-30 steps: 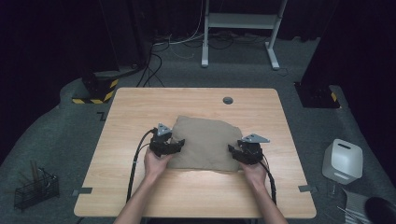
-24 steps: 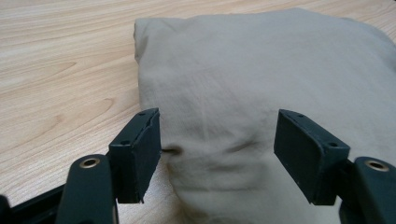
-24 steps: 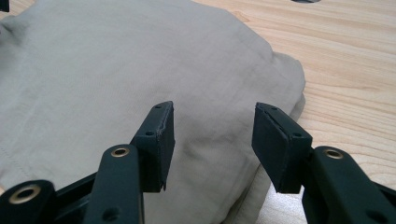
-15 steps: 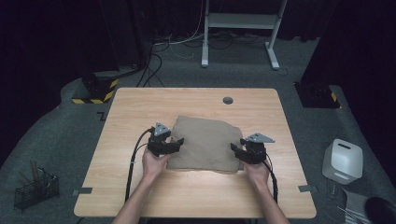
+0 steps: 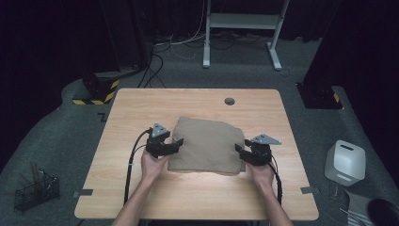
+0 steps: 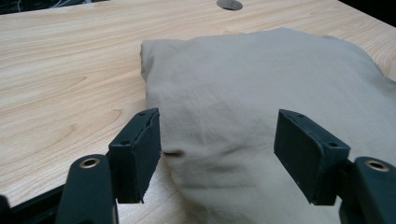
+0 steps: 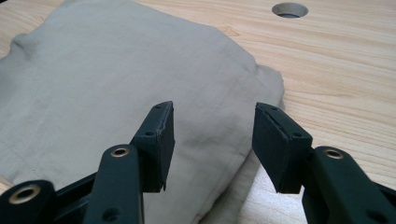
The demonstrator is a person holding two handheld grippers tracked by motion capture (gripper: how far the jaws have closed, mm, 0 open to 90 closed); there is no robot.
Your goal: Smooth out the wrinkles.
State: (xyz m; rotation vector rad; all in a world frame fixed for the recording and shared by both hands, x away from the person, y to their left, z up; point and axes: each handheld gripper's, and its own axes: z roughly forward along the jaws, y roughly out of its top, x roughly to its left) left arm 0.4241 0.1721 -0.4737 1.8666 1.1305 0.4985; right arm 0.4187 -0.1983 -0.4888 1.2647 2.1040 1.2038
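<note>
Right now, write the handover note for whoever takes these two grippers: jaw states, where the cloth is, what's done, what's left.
Left gripper: jaws open, at the left edge of the folded beige cloth; from the left gripper view, cloth lies between the jaws, not pinched.
Right gripper: jaws open, at the cloth's near right corner, nothing gripped.
Cloth: lies as a thick, roughly square folded bundle near the middle of the light wooden table, somewhat toward the person, below the round cable hole.
Done: cloth appears already folded into layers.
Left: probably close on both sides and make another fold or lift; neither side is gripped yet.
</note>
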